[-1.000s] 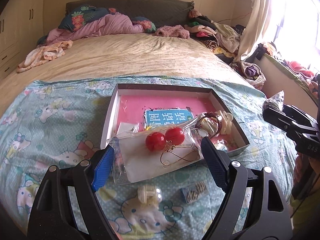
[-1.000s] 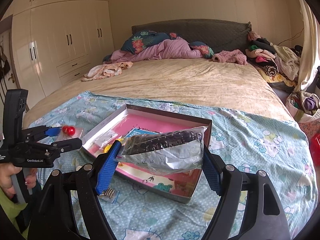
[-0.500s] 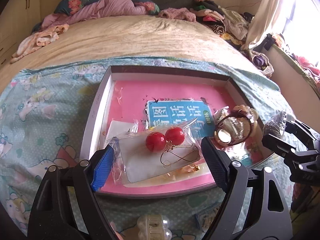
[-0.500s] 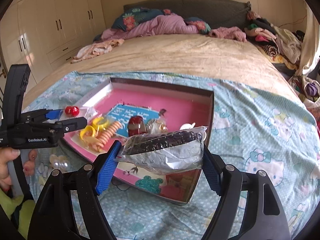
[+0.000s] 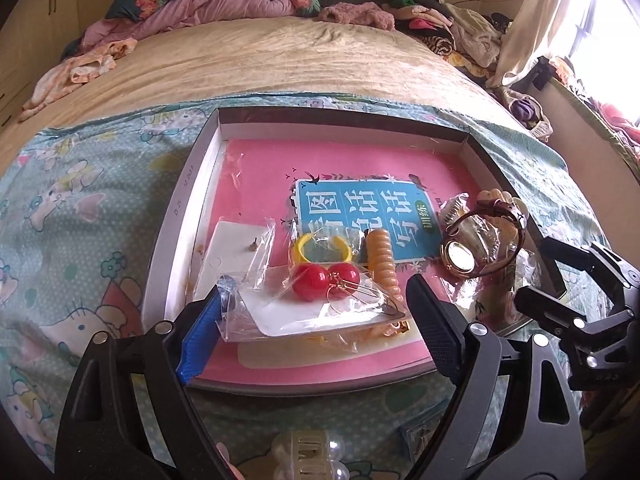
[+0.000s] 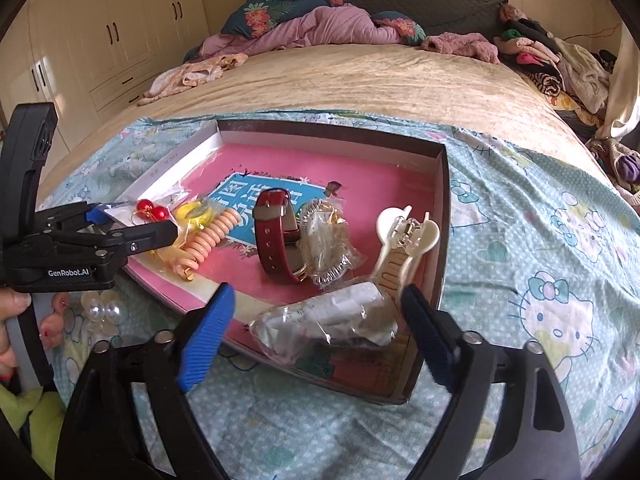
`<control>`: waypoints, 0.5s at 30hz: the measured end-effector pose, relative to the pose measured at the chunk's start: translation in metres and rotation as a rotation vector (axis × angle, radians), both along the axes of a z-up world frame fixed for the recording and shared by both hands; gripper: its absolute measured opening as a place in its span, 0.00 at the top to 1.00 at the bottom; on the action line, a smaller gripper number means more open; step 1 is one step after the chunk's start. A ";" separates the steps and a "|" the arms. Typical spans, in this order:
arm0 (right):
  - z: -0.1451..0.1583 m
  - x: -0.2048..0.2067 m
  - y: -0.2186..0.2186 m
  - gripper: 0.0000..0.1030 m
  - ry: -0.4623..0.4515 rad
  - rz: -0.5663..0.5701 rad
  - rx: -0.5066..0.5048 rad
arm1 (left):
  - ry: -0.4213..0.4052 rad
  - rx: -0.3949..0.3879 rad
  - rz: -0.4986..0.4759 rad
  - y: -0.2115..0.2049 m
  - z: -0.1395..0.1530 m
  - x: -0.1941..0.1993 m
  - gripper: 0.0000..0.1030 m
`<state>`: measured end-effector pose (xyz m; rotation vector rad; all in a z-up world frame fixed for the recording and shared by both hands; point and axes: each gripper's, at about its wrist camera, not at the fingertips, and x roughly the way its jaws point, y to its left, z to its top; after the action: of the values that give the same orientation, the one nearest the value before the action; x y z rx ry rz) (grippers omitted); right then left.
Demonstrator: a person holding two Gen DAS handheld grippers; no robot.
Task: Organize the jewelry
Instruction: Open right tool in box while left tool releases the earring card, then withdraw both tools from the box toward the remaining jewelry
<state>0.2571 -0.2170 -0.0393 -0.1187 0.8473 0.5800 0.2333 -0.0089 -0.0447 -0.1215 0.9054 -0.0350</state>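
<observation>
Right wrist view: my right claw (image 6: pixel 316 332), jaws just widened, stands apart around the bagged bracelet (image 6: pixel 326 320) lying in the box (image 6: pixel 442 216). My left claw (image 5: pixel 316 320), likewise widened, brackets the earring packet (image 5: pixel 320 300).

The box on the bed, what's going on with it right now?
A person with a gripper in each hand is putting bagged jewelry into the shallow box. The left gripper, jaws just opening, has the red ball earrings packet between its fingers. The right gripper has just opened, and its plastic bag lies at the box's near corner. A watch and hair clip are already inside.
</observation>
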 end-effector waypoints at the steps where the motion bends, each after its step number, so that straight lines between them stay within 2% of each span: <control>1: 0.003 -0.002 -0.001 0.13 -0.007 -0.001 0.009 | -0.002 0.001 0.000 0.000 0.002 -0.002 0.21; 7: 0.024 -0.024 -0.009 0.10 -0.053 0.008 0.050 | -0.039 -0.007 0.009 0.003 0.018 -0.016 0.11; 15: 0.043 -0.052 -0.003 0.09 -0.071 0.059 0.068 | -0.081 0.012 0.040 0.012 0.039 -0.040 0.11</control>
<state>0.2052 -0.2197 0.0035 -0.1018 0.7567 0.6560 0.1937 0.0034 -0.0060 -0.1264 0.8214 0.0029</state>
